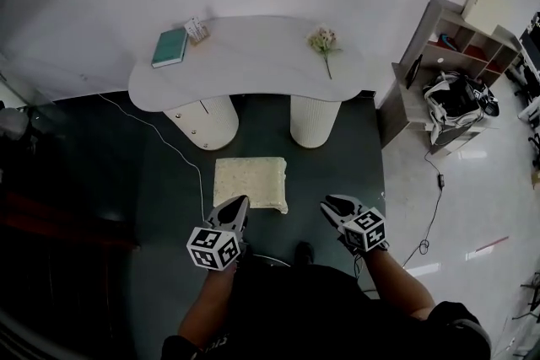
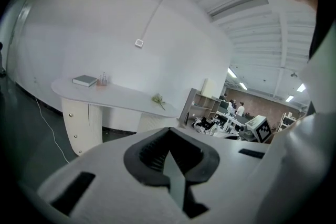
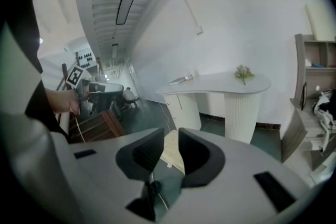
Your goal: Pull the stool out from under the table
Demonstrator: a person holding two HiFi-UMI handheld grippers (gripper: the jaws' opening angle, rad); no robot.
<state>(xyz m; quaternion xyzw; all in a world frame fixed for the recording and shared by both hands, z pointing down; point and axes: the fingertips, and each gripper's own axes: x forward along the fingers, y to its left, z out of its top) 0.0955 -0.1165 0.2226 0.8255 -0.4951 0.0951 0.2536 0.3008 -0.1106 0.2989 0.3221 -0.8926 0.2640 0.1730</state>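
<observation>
My left gripper (image 1: 235, 206) is clenched on nothing, jaws pressed together, by the near left corner of the cream stool (image 1: 250, 183). The stool stands on the dark floor before the white table (image 1: 253, 67), clear of its top. My right gripper (image 1: 337, 206) hangs to the stool's right, jaws apart, empty.

Fuzzy cream cloth stool (image 1: 250, 183), smooth matt white table (image 1: 253, 59), glossy floor (image 1: 472, 181)
</observation>
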